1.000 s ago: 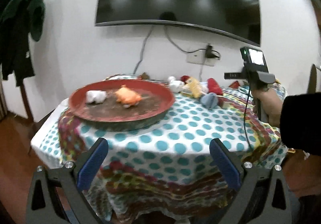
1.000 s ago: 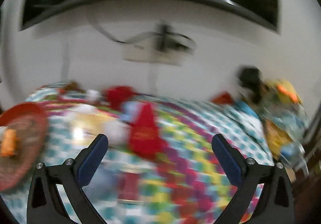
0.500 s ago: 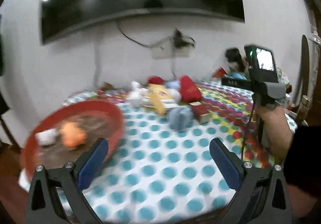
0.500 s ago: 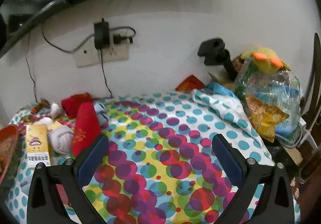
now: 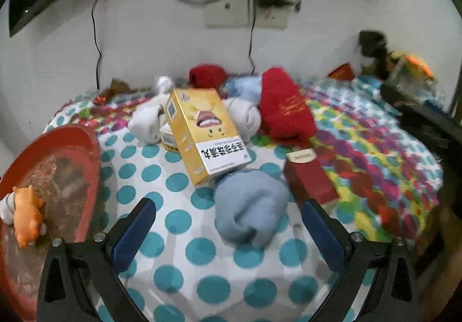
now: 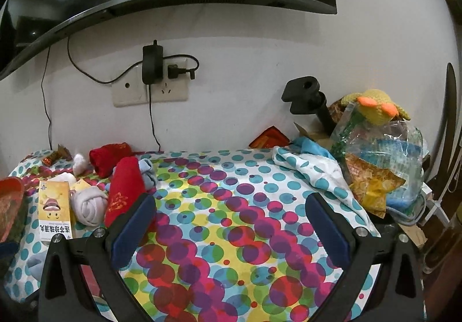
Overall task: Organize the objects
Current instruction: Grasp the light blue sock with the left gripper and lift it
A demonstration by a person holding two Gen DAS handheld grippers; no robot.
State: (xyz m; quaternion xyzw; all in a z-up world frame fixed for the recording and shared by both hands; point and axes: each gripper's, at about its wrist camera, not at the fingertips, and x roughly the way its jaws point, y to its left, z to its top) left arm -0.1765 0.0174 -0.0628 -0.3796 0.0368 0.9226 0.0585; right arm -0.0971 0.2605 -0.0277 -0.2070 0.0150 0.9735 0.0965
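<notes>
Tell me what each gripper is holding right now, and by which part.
Nothing is held. The left gripper is open, its fingers on either side of the rolled light-blue sock without closing on it. The right gripper is open over bare tablecloth.

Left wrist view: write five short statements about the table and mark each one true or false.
1. The yellow box leans on the rolled light blue sock. True.
2. The orange toy lies on the tablecloth. False: it lies in the red tray.
3. The left hand-held gripper is shut on the sock. False: it is open, its fingers either side of the sock.
4. A dark red box lies right of the light blue sock. True.
5. The red pouch bears silver lettering. False: it is gold.
</notes>
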